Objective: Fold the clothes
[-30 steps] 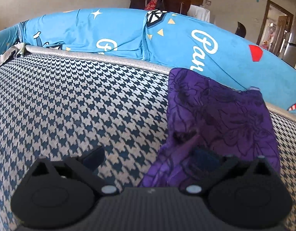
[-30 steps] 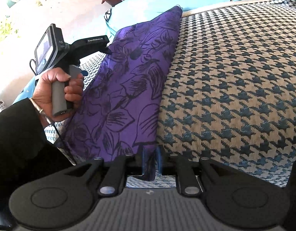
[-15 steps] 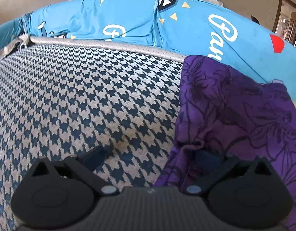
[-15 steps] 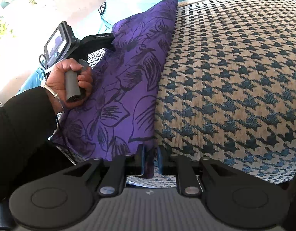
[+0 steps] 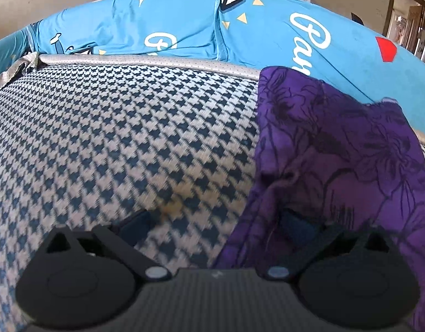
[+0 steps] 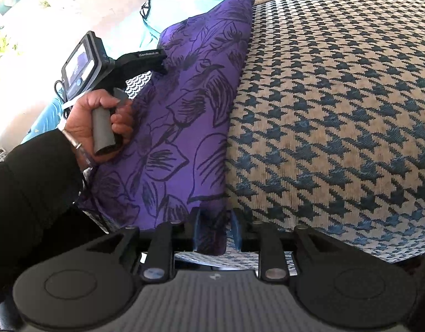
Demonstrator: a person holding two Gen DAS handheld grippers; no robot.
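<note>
A purple cloth with black flower outlines [image 5: 337,149] lies folded in a long strip on the houndstooth cushion [image 5: 129,138]. My left gripper [image 5: 215,221] is open, its right finger [image 5: 295,224] tucked under the cloth's left edge, its left finger [image 5: 135,224] over bare cushion. In the right wrist view the cloth [image 6: 190,116] runs away from me, and my right gripper [image 6: 215,229] stands slightly apart with the cloth's near corner between its pads. The hand-held left gripper [image 6: 146,58] shows there at the cloth's left side.
A light blue printed cover [image 5: 184,27] drapes the sofa back behind the cushion. The cushion spreads wide to the right of the cloth [image 6: 337,110]. A doorway [image 5: 406,22] and dark chairs stand in the room beyond.
My left gripper has slid forward along the cloth's left edge. My right gripper has opened a little around the near corner, and the cloth has shifted slightly closer.
</note>
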